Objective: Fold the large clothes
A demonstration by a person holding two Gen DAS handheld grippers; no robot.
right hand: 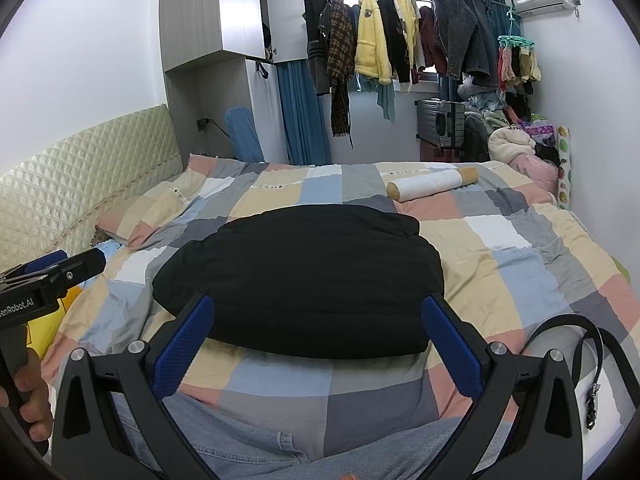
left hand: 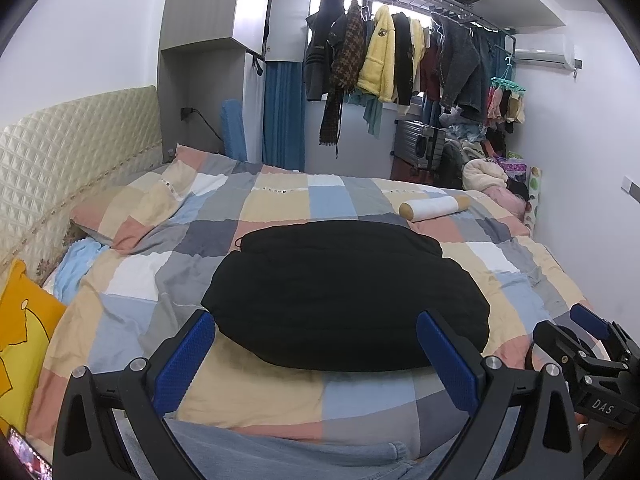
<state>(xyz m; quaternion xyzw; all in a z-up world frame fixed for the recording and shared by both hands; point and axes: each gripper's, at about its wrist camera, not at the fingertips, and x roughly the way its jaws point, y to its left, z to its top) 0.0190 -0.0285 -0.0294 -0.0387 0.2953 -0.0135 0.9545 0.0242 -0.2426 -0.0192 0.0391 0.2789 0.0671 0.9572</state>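
A black padded garment lies folded into a thick bundle on the checked bed cover; it also shows in the right wrist view. My left gripper is open and empty, its blue pads just short of the bundle's near edge. My right gripper is open and empty too, at the same near edge. The right gripper shows at the right edge of the left wrist view. The left gripper shows at the left of the right wrist view.
A white and tan bolster lies beyond the bundle. A yellow pillow sits at left by the quilted headboard. A black belt lies at the bed's right. Light denim cloth lies near me. Hung clothes fill the far rack.
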